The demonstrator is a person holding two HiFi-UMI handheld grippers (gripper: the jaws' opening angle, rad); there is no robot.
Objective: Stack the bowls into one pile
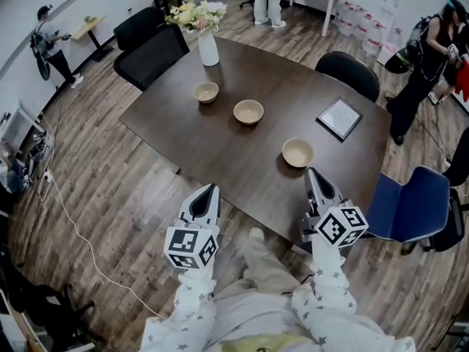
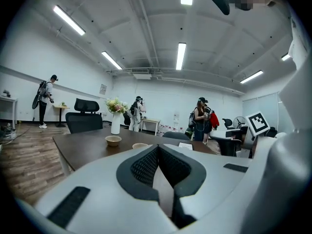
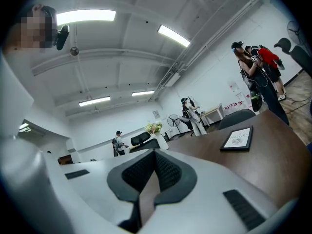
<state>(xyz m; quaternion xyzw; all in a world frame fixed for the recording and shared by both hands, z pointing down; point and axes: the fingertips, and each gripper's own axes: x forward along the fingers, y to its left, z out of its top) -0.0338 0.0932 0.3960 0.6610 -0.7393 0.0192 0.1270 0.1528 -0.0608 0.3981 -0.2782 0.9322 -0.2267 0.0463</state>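
Note:
Three tan bowls stand apart in a slanting row on the dark table (image 1: pixel 183 134): a far one (image 1: pixel 207 92), a middle one (image 1: pixel 248 111) and a near one (image 1: pixel 297 152). My left gripper (image 1: pixel 212 189) hovers at the table's near edge, shut and empty, well short of the bowls. Just below the near bowl, my right gripper (image 1: pixel 313 173) is also shut and empty. The left gripper view shows its jaws (image 2: pixel 157 150) closed, with two bowls (image 2: pixel 113 140) (image 2: pixel 140 146) beyond. In the right gripper view the closed jaws (image 3: pixel 155 152) hide the bowls.
A white vase of flowers (image 1: pixel 207 39) stands at the table's far end, and a framed picture (image 1: pixel 339 117) lies at the right. Black chairs (image 1: pixel 150 53) (image 1: pixel 348 72) and a blue chair (image 1: pixel 410 204) ring the table. Several people stand around the room.

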